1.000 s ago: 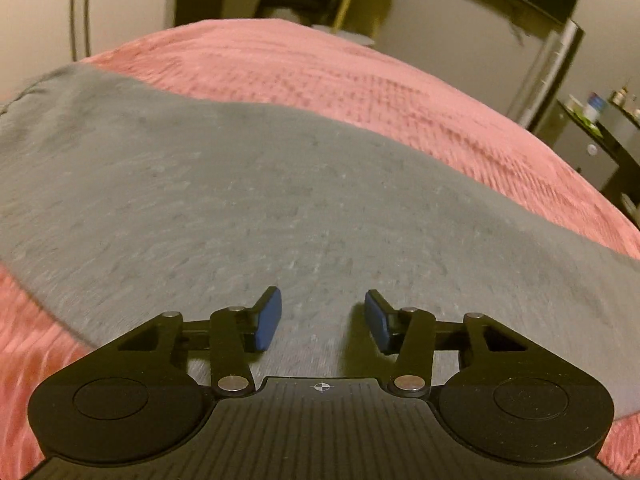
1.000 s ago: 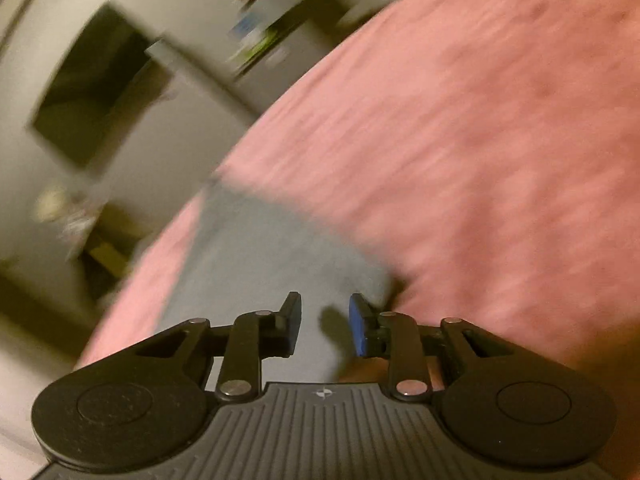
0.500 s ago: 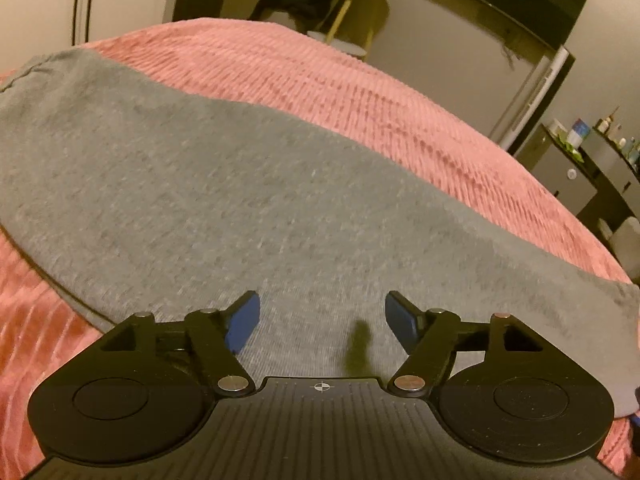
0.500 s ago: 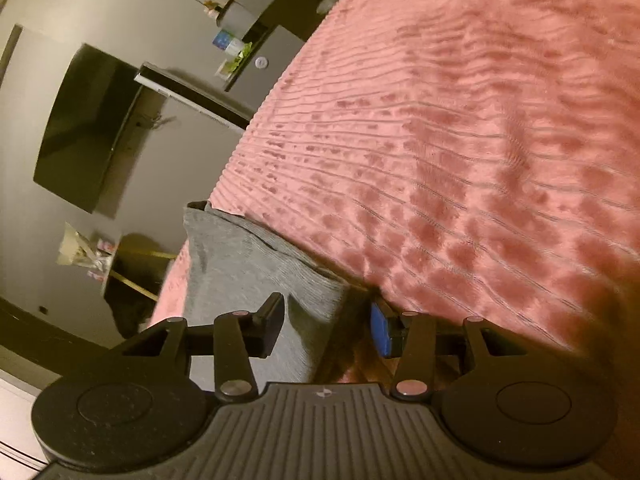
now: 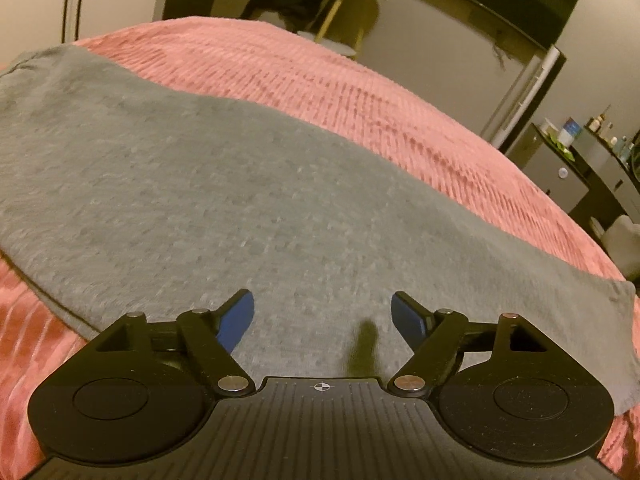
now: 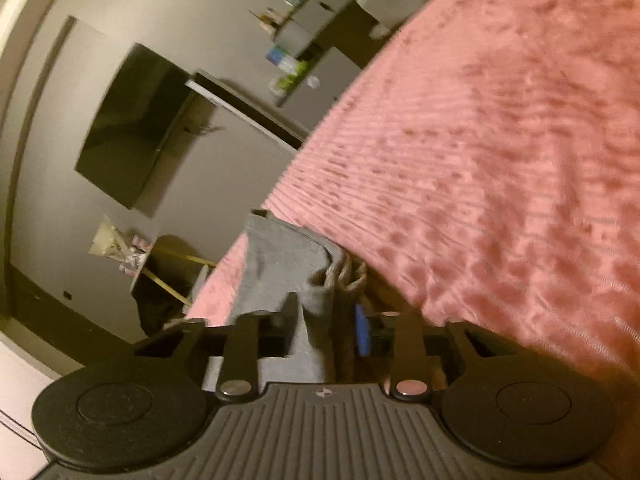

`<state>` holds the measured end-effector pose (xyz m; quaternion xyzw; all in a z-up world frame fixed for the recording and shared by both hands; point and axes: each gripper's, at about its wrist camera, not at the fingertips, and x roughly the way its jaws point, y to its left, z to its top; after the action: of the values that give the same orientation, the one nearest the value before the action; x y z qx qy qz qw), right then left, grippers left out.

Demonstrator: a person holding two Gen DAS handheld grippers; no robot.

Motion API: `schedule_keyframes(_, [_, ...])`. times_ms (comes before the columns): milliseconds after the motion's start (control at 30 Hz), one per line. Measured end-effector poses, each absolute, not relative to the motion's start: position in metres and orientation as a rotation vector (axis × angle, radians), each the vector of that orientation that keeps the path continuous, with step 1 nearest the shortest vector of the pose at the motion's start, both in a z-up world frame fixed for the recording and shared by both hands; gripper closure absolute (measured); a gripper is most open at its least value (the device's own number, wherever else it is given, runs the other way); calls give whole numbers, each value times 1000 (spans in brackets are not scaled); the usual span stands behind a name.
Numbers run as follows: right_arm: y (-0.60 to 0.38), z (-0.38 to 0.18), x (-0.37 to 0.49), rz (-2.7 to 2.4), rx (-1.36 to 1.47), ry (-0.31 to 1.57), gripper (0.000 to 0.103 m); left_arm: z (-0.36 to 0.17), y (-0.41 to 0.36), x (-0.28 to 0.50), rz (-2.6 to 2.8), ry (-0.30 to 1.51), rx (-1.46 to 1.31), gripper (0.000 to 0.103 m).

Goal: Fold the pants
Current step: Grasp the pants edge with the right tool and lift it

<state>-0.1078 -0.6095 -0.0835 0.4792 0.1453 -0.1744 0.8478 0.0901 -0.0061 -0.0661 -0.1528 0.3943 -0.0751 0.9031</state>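
Observation:
The grey pants lie flat across the pink ribbed bed cover, running from far left to near right. My left gripper is wide open just above the cloth, near its middle, and holds nothing. In the right wrist view an end of the pants is bunched up and lifted between the jaws of my right gripper. The jaws stand partly closed around the cloth, with the blue pad to its right. The grip itself is blurred.
The bed cover fills the right side of the right wrist view. Beyond the bed are a wall-mounted TV, a gold-legged side table with dark clothing beside it, and a dresser with bottles.
My left gripper has opened wider and stayed over the middle of the pants. My right gripper has moved onto the end of the pants and closed in on it; the cloth is now bunched and raised.

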Motion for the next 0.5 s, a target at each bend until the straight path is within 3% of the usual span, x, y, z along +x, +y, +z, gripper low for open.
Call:
schedule_keyframes(100, [-611,-94,-104,-407,1029,347,68,-66,-7,90,-172,807,-321,20])
schedule_keyframes(167, [-612,-98,-106,-417,1044,339,79,-65,-8,92,-182,805,-333,20])
schedule_keyframes(267, [-610,-98,-110,-422,1046,315,88,-64,-13,98,-198,788,-337,19])
schedule_keyframes(500, [-595,-72,-102,-463,993,300,91,-78,-15,112,-204,802,-361,20])
